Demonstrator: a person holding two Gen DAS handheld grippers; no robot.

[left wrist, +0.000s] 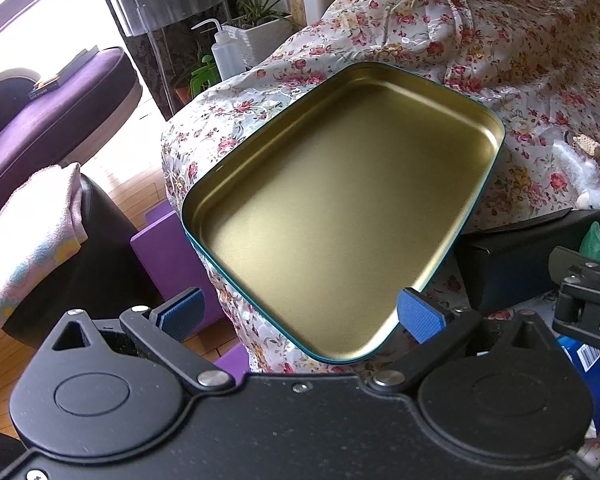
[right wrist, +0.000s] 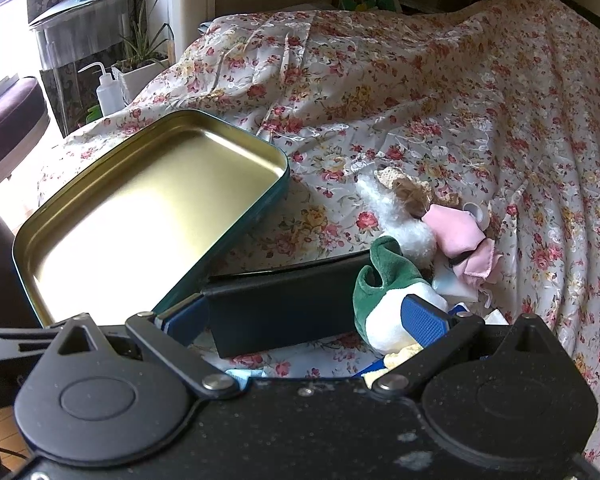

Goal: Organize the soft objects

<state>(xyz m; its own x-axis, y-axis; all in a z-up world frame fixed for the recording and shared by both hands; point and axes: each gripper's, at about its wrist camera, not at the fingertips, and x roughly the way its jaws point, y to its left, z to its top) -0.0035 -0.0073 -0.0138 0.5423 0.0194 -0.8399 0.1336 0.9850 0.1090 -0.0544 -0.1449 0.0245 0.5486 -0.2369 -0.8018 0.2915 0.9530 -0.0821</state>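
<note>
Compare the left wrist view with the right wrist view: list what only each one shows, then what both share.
Only the left wrist view shows the purple sofa, the pastel towel on a dark seat and the purple block on the wood floor. Only the right wrist view clearly shows the pile of soft toys: the green and white plush, the white fluffy toy and the pink cloth. Both show the empty gold-lined tin, the black box, the floral cloth and an open tool, left and right.
</note>
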